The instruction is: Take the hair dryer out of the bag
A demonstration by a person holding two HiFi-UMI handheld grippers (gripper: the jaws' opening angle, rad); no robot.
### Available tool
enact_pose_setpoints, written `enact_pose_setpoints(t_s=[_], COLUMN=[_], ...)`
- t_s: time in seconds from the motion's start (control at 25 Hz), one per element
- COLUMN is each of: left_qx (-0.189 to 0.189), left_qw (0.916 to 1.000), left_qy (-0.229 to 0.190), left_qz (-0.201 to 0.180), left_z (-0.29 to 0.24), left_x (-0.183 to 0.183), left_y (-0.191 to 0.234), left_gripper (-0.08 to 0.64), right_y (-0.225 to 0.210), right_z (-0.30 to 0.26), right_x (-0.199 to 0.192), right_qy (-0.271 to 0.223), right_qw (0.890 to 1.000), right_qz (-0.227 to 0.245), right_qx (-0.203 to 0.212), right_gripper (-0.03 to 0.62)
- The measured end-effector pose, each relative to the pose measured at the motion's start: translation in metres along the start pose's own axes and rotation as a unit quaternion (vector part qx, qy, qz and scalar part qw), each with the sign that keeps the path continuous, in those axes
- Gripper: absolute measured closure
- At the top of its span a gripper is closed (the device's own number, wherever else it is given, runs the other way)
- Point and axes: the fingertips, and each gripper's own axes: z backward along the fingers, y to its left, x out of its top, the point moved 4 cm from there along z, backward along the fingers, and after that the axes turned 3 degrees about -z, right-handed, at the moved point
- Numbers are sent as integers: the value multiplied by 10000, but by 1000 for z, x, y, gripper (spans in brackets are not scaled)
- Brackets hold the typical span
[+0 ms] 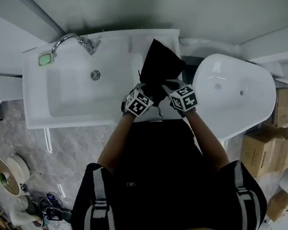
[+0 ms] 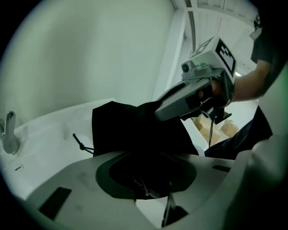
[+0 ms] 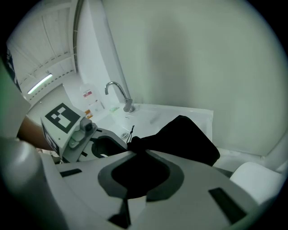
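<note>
A black drawstring bag (image 1: 159, 64) lies on the right end of the white sink's rim (image 1: 34, 101), its mouth toward me. Both grippers meet at that mouth. My right gripper (image 1: 167, 87) is shut on the bag's edge; in the right gripper view the dark cloth (image 3: 184, 137) runs straight into its jaws (image 3: 139, 179). My left gripper (image 1: 149, 88) sits just beside it, jaws open, with black fabric (image 2: 126, 128) and a thin cord between them (image 2: 148, 179). The bag's drawstring (image 2: 80, 143) trails over the sink. No hair dryer shows; the bag hides its contents.
A chrome faucet (image 1: 71, 39) stands at the sink's back edge, with a green soap dish (image 1: 44, 59) to its left. A white oval tub (image 1: 235, 98) is close on the right. Cardboard boxes (image 1: 264, 147) sit on the floor at the right, clutter at the lower left.
</note>
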Motion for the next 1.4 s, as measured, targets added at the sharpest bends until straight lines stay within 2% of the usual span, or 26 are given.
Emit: enact_pose_setpoints(t_s=[0.2,0.28,0.36,0.48,0.68,0.84,0.92,1.16,1.32,1.4], left_qx=[157,231,162,180,423,547,580,653,10,-476], left_qw=[9990,9986,9976,9943,9921,9860,9848,9891,9904,9839], left_qy=[337,433,648,982,1112,1386,1462,1318,914,493], left_qz=[-243,-206,-168,-371,-384,-754,-738,71,1033,1651], left_z=[-25,-33,-42,-60,-74,-82,-87,-95,-81,-75], left_x=[-2,-4,-9,-19,-15,-16,-19,-11,-7,0], left_y=[13,19,18,14,22,26,27,37,48,47], left_gripper=[419,336,321,311,311,311,311,334,363,368], right_y=[1,1,2,4,11,6,0,-20,-8,3], right_z=[1,0,0,0,0,-1,-2,-3,-4,-5], right_x=[3,3,3,2,-1,-14,-20,-26,-25,-23], right_qy=[-28,-14,-3,7,98,201,253,338,350,335], right_qw=[10000,10000,9999,9997,9992,9994,9994,9991,9988,9983], right_qz=[-6,20,39,42,119,62,-37,-229,-91,119], right_qx=[46,89,147,232,363,276,219,107,333,463], right_gripper=[512,512,512,512,513,514,514,514,511,509])
